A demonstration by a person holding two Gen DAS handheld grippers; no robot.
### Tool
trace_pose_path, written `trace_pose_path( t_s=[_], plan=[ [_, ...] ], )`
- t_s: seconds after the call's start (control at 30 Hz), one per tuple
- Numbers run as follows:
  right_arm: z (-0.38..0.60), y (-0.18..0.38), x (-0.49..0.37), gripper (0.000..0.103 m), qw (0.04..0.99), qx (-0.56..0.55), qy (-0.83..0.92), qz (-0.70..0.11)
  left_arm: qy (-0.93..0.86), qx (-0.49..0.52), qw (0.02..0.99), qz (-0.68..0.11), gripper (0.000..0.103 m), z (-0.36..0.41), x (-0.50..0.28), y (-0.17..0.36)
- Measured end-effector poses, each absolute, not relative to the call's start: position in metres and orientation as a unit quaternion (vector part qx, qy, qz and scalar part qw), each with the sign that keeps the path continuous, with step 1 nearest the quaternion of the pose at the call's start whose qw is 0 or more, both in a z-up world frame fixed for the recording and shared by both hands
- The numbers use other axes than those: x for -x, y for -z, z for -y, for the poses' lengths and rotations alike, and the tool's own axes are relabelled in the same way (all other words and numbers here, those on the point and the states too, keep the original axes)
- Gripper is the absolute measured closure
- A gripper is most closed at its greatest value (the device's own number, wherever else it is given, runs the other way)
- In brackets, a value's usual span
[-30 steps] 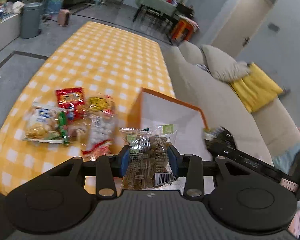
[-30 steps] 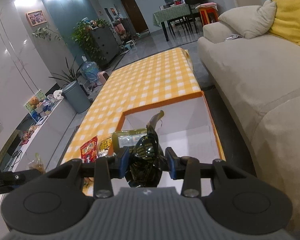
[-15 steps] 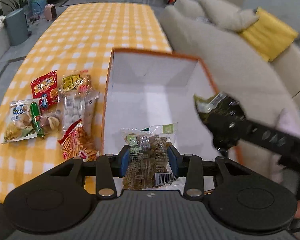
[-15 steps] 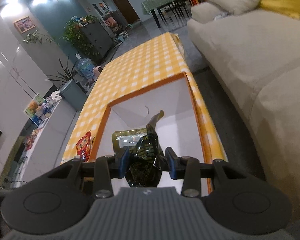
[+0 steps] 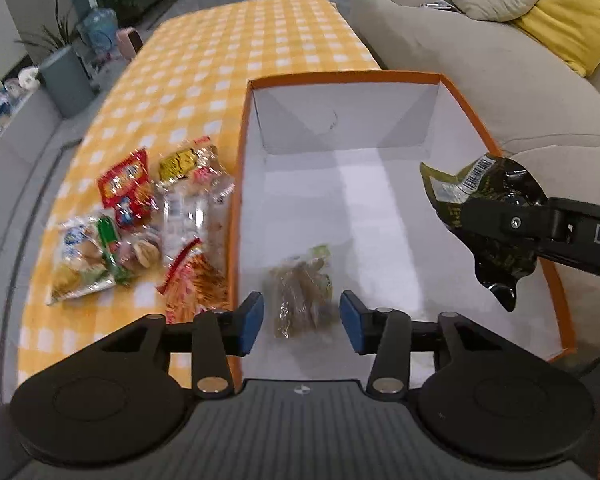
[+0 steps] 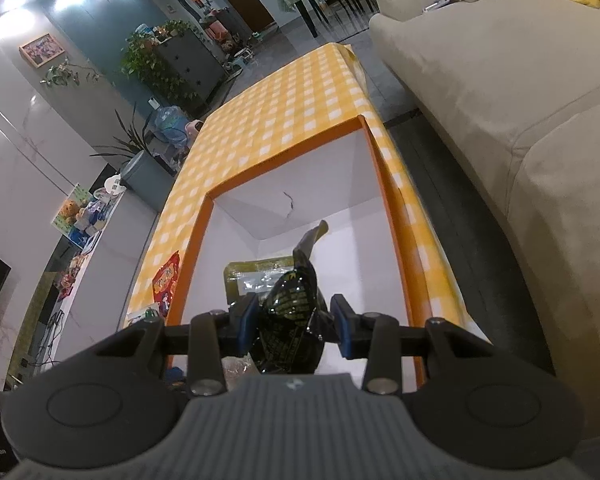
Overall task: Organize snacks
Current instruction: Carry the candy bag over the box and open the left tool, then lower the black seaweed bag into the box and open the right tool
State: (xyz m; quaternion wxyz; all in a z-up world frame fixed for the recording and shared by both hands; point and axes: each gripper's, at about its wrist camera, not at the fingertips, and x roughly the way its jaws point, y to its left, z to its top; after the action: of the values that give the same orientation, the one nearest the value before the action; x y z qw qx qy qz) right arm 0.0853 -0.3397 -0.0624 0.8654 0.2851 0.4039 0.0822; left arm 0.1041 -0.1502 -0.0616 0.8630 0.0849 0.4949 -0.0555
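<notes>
A white box with an orange rim [image 5: 340, 77] stands on the yellow checked table [image 5: 228, 52]. My left gripper [image 5: 301, 322] hangs over its near left part with its jaws opening. A clear packet of brown snacks [image 5: 300, 292] shows blurred between and below the blue pads, free of both. My right gripper [image 6: 294, 322] is shut on a dark green packet [image 6: 290, 332] above the box [image 6: 284, 160]. In the left wrist view that dark packet [image 5: 488, 200] hangs over the box's right side.
Several loose snack packets [image 5: 140, 220] lie on the cloth left of the box, a red one [image 5: 126, 184] among them. A beige sofa [image 5: 480, 60] with a yellow cushion [image 5: 568, 20] runs along the table's right side.
My left gripper swung right and down over the box, and its pads have spread off the brown packet, which has dropped away from them. My right gripper sank a little with the dark packet.
</notes>
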Motion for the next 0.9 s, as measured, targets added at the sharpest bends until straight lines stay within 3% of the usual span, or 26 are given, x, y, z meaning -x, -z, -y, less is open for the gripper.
trace_pose_path(
  t_s=[0.43, 0.67, 0.9],
  plan=[
    [0.326, 0.069, -0.103, 0.065, 0.858, -0.278, -0.095, -0.421, 0.052, -0.006, 0.883, -0.467, 0.042, 0.084, -0.098, 0.004],
    [0.287, 0.060, -0.121, 0.065, 0.860, -0.223, -0.112, -0.445, 0.039, 0.023, 0.879, -0.474, 0.042, 0.040, -0.101, 0.013],
    [0.240, 0.095, -0.124, 0.065, 0.817, -0.212, -0.137, -0.519, 0.044, 0.039, 0.868, -0.493, 0.041, 0.014, -0.096, 0.034]
  ],
)
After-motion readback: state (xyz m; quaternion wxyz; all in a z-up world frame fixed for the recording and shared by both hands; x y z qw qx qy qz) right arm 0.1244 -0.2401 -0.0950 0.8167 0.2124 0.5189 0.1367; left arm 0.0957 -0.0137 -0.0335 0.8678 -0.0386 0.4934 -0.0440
